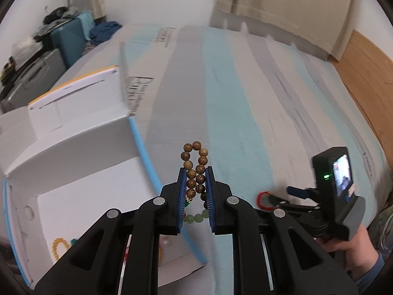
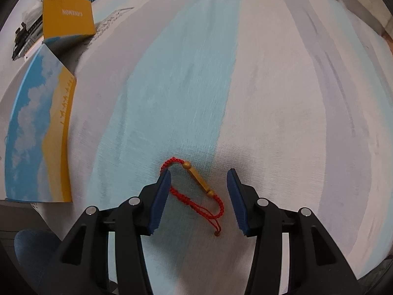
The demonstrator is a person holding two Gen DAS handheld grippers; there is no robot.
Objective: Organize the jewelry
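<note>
My left gripper [image 1: 195, 169] is shut on a loop of brown wooden beads [image 1: 195, 152] that sticks out past the fingertips. It hangs beside the wall of an open white box [image 1: 86, 196]. Pale green beads [image 1: 196, 218] show lower between the fingers; I cannot tell if they belong to the same strand. A yellow bead bracelet [image 1: 59, 245] lies inside the box. My right gripper [image 2: 199, 172] is open and points down at a red cord bracelet [image 2: 194, 204] with a gold bar [image 2: 199, 180], which lies flat on the striped bedspread [image 2: 270, 98] between the pads. The left pad [image 2: 159, 196] overlaps the cord.
The box's lid [image 2: 36, 135], printed with blue sky and yellow, stands at the left, with a yellow carton [image 2: 68, 14] behind it. More cartons [image 1: 147, 56] lie further back on the bed. Teal suitcases [image 1: 71, 36] and clutter stand beyond. A wooden headboard [image 1: 368, 73] is at right.
</note>
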